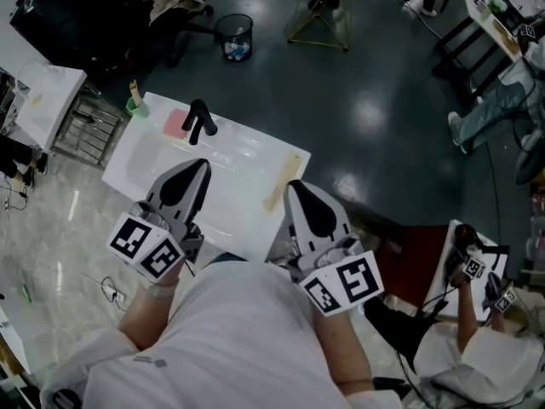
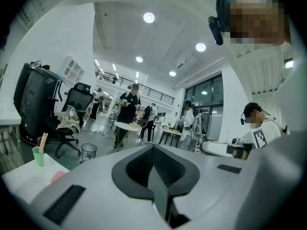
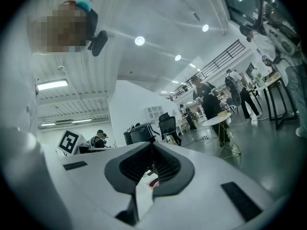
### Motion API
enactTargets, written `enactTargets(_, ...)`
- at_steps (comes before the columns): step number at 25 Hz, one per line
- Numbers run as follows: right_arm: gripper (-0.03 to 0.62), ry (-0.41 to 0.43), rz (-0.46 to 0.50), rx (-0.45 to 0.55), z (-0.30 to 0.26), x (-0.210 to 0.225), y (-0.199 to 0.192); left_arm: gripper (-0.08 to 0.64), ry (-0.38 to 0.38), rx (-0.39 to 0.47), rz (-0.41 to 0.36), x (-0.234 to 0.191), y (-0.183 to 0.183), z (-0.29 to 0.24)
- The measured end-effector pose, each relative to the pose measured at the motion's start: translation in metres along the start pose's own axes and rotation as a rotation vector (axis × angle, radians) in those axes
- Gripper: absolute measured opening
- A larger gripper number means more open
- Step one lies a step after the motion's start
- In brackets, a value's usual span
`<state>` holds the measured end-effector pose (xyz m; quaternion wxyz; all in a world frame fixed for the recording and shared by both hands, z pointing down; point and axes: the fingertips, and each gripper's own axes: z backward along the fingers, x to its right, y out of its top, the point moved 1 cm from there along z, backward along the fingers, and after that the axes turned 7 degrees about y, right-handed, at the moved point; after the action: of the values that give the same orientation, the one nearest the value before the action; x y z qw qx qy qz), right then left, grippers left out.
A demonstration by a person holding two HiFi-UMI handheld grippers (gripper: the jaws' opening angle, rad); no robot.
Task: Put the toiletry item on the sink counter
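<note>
Standing at the white tabletop (image 1: 247, 204), elbows bent, both forearms drawn in against the torso. Holds the left tongs (image 1: 201, 164) level above the tabletop's near edge, nose angled a little to the right, marker cube (image 1: 145, 245) at the rear and close to the chest. Holds the right tongs (image 1: 295, 186) alongside, apart from the left, also level, nose leaning a little to the left, above the near right corner, with a second marker cube (image 1: 345, 284) just in front of the shirt. Hands mostly hidden under the cubes, with only the left wrist (image 1: 159, 290) and the bare forearms showing.

Left tongs pressed together tip to tip, nothing between. Right tongs likewise together at the tips and empty, with only a speck of pink and black from beyond showing through the slit beneath them. Both held clear above the tabletop, touching none of the things on it.

Toiletry things lying on the tabletop:
- pink bar (image 1: 174, 123) just left of the black tap (image 1: 200, 122)
- green cup (image 1: 134, 103) with something upright in it, at the far left corner
- pale strip (image 1: 274, 190) along the right edge, just left of the right tongs' nose

Cannot tell which of these is the task's item.
</note>
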<state>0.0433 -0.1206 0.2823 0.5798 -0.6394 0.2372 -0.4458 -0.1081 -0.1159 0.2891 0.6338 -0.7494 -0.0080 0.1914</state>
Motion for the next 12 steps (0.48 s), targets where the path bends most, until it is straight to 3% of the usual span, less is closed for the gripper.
enactTargets(12, 0.028, 0.025, 0.046, -0.005, -0.0053, -0.0076, 0.0023, 0.017, -0.006, 0.038, 0.002, -0.0021, 0.0022, 0.0082)
